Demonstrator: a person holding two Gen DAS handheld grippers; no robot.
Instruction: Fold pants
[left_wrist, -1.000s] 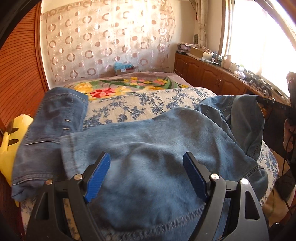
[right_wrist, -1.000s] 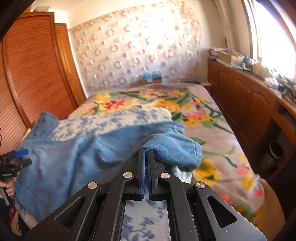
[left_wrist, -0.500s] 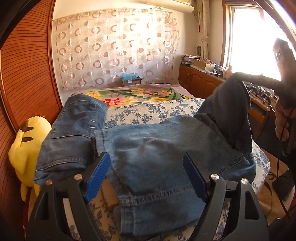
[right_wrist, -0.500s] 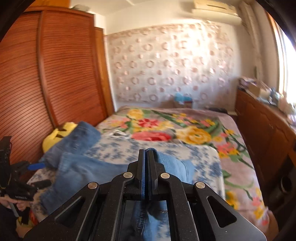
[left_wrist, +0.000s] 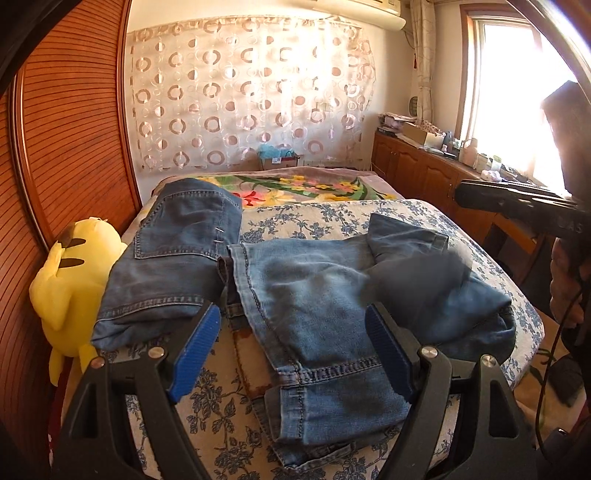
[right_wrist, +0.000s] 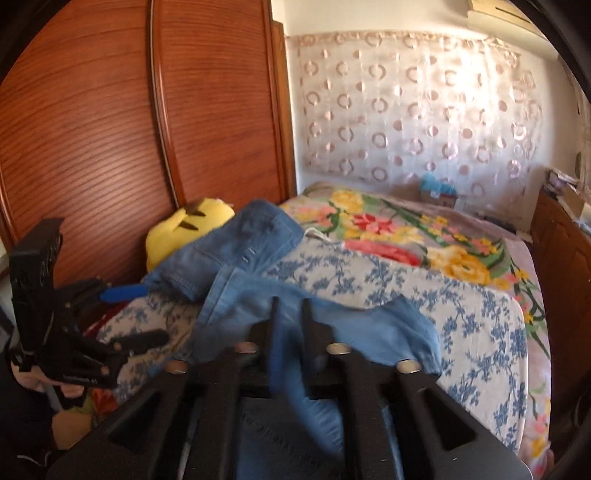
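Blue jeans (left_wrist: 325, 291) lie on the bed, legs doubled over the near part, the waist and back pocket (left_wrist: 177, 236) at the left. My left gripper (left_wrist: 291, 350) is open and empty, held above the near hem. My right gripper (right_wrist: 288, 314) has its jaws a little apart, and a blurred strip of denim (right_wrist: 295, 387) hangs between them. In the left wrist view the right gripper (left_wrist: 517, 203) hovers at the right above the jeans. The jeans also show in the right wrist view (right_wrist: 236, 251).
A yellow plush toy (left_wrist: 70, 280) sits at the bed's left edge against the wooden wardrobe (left_wrist: 66, 147). A floral blanket (left_wrist: 288, 184) covers the far bed. Wooden cabinets (left_wrist: 424, 173) stand along the right wall under the window.
My right gripper carried the jeans leg up and leftward over the pants, then its jaws parted. The lifted fabric has dropped flat. My left gripper rose and pulled back, still open.
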